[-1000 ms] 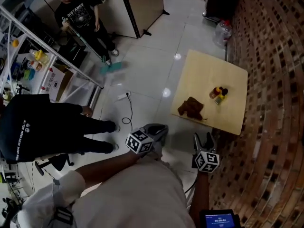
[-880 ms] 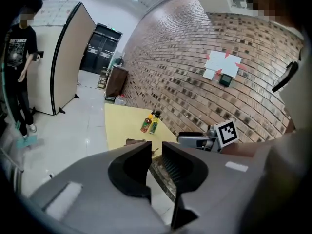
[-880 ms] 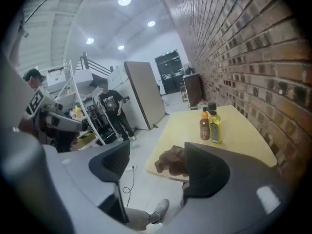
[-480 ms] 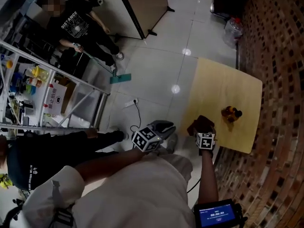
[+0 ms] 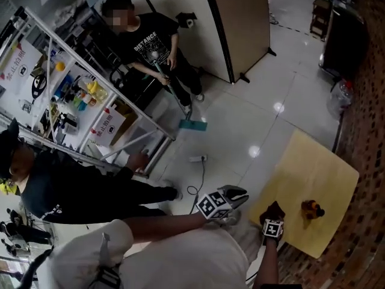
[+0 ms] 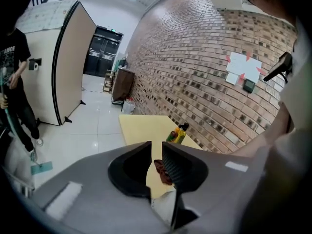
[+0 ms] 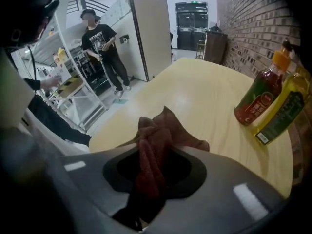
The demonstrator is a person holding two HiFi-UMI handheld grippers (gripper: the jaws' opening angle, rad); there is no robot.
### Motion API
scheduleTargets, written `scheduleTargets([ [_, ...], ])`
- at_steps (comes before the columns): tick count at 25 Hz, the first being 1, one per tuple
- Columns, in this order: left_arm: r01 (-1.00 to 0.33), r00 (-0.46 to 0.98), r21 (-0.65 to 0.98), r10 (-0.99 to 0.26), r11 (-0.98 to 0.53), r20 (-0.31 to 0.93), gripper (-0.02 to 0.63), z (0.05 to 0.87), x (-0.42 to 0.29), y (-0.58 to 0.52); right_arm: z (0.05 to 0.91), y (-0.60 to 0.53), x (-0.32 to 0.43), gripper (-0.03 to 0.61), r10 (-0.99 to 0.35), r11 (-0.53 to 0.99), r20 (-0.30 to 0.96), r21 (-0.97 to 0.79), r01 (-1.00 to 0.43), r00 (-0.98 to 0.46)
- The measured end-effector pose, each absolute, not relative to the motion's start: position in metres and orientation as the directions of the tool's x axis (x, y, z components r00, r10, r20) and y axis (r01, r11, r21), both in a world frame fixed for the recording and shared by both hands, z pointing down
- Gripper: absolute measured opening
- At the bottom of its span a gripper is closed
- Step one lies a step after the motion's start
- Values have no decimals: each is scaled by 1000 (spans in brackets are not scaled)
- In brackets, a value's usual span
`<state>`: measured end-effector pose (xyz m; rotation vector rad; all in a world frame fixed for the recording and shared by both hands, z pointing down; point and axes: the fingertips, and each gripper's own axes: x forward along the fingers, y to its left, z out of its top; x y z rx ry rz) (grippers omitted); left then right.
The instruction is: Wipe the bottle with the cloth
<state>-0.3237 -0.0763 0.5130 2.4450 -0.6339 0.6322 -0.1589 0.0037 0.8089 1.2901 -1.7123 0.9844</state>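
Right claw point(image 7: 155, 152) has just been closing and it's clamped on a bunched-up fold of the brown cloth point(image 7: 163, 128). The cloth is at the near edge of the table point(image 7: 204, 82), with the rest of it flopped on the wood. Left claw point(image 6: 156, 149) is clenched on nothing, hanging just off the table's near side. The bottles are over by the brick wall point(image 7: 243, 18), well apart from the cloth. There's a red bottle point(image 7: 261, 99) with an orange cap right beside a yellow bottle point(image 7: 285, 113), and I can't tell which one is meant. My take: lift the cloth clear before carrying it over so it doesn't drag, and keep a loose flap hanging to wipe with. Those bottles look tall and tippy, so I'd open the left claw, steady one near the neck, then rub down its side gently.
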Motion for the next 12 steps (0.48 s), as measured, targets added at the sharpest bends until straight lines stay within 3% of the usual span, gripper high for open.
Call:
scheduleTargets([
  [8,-574,775,388,-325,-721,543,69,502,-264,-101,677,-13,-133,81,-687,182,610,-381,-906,-395],
  [12,-550,796,408,-309,-729,520,83,495,-220,-96,610,-12,-93,81,-755,227,510,-388,-893,-413],
])
